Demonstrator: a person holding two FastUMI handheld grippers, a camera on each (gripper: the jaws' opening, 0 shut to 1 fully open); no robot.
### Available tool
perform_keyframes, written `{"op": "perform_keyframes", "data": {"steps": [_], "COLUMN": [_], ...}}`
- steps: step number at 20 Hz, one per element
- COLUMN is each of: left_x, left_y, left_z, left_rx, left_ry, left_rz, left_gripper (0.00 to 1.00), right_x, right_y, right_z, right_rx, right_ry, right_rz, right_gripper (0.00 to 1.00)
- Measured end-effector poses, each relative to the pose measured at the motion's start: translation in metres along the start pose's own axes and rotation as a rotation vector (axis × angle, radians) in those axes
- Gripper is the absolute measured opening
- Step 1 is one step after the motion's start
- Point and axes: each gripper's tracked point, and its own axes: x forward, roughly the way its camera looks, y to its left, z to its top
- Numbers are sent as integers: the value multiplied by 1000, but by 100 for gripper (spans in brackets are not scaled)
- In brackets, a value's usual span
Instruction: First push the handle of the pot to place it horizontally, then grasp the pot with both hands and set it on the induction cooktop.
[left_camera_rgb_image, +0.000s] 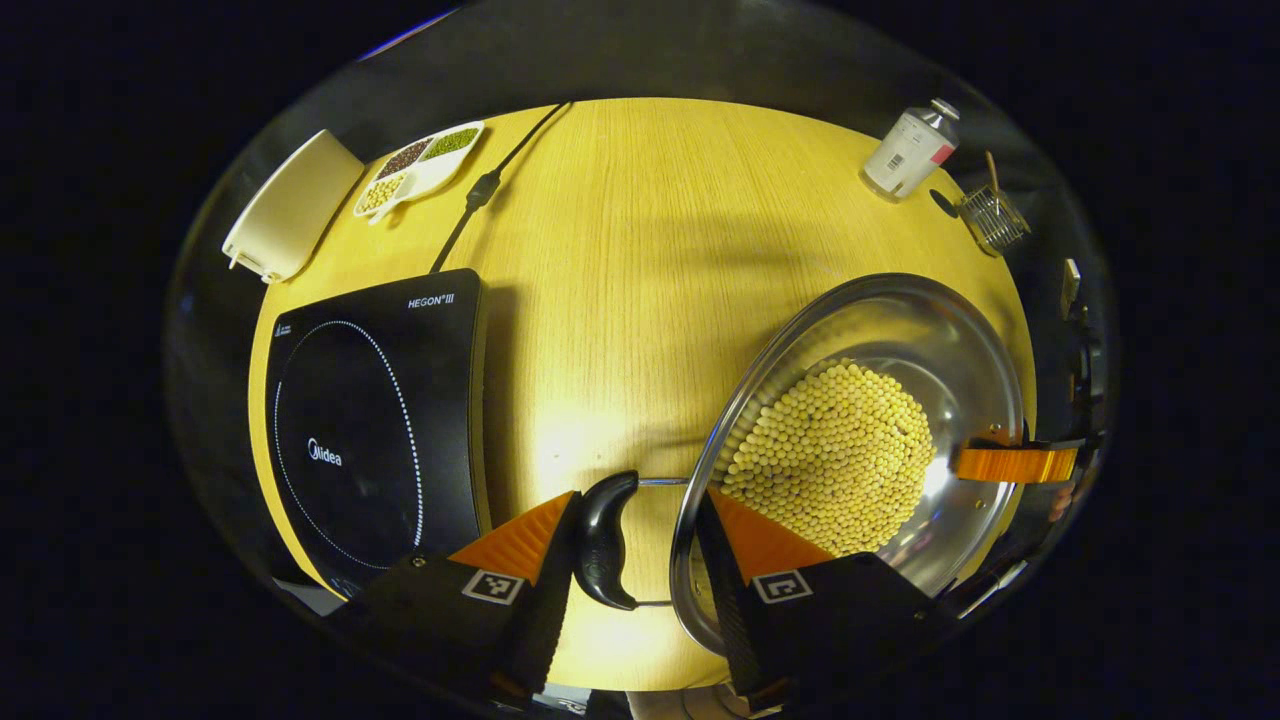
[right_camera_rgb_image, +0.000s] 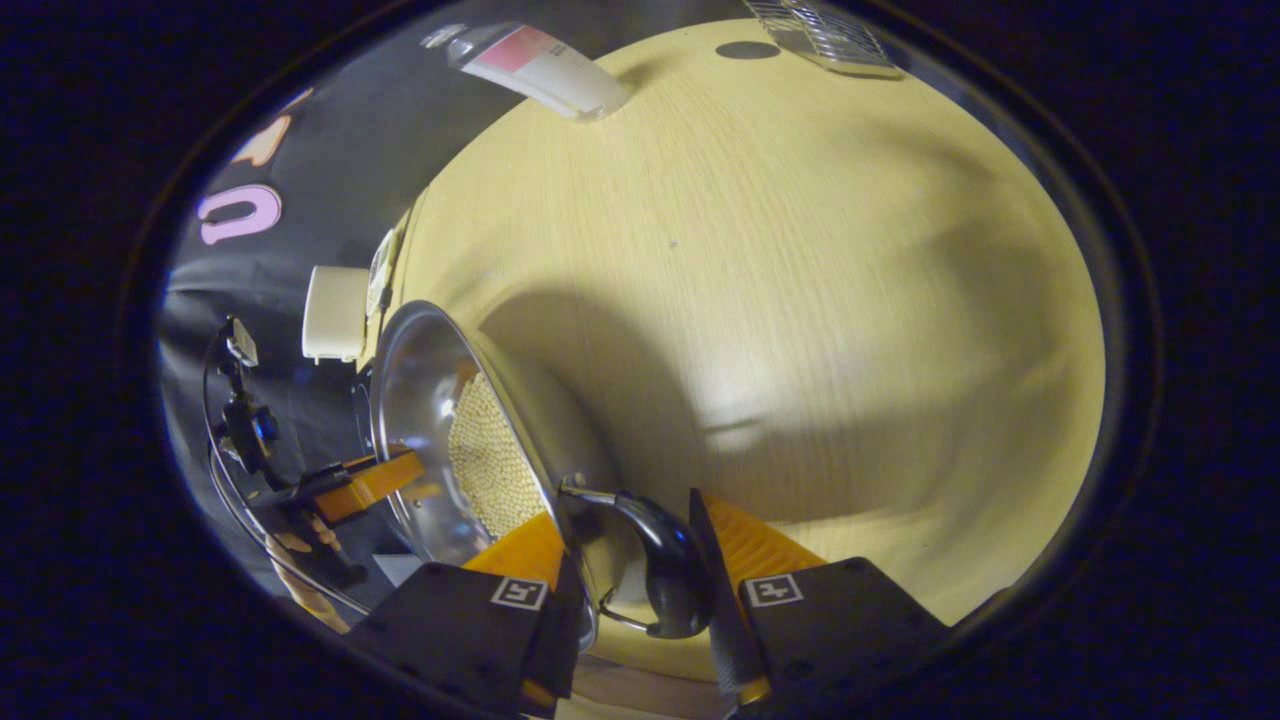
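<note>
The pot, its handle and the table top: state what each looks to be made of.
Pot: likely polished stainless steel, since its wall mirrors light and the beans inside.
Handle: probably glossy black plastic, smooth with highlights, on thin metal wire arms.
Table top: light wood or wood-look laminate, matte, with fine straight grain lines.

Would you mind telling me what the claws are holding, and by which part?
Each claw straddles a black side handle of the pot; firm closure cannot be told.
</note>
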Motion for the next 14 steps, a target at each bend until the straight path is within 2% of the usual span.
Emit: {"op": "perform_keyframes", "data": {"steps": [1, 3, 5, 6, 7, 8, 9, 13, 14], "left_x": [1, 1, 1, 1, 0, -1, -4, -23, -28], "left_y": [0, 0, -1, -2, -3, -4, -6, -20, -23], "left_z": [1, 0, -1, -2, -4, -6, -9, -21, -26], "left_rx": [-4, -10, -14, -17, -16, -9, 0, 11, 12], "left_ry": [-2, -6, -2, 1, 9, 15, 19, 19, 23], "left_rz": [0, -2, 0, 1, 1, -1, -5, -40, -49], "left_gripper": [68, 67, 67, 67, 67, 67, 67, 66, 66], "right_x": [0, 0, -1, -2, -6, -9, -15, -40, -46], "right_y": [0, -1, -2, -4, -5, -7, -10, -15, -17], "right_z": [0, 0, 0, 0, -1, -2, -5, -21, -26], "right_rx": [-7, -7, -6, -12, -16, -22, -24, -25, -25], "right_ry": [-5, -7, -10, -13, -19, -26, -33, -64, -71], "right_rz": [-4, -9, -27, -45, -61, -76, -87, -100, -102], "right_gripper": [48, 53, 53, 48, 48, 53, 48, 48, 53]}}
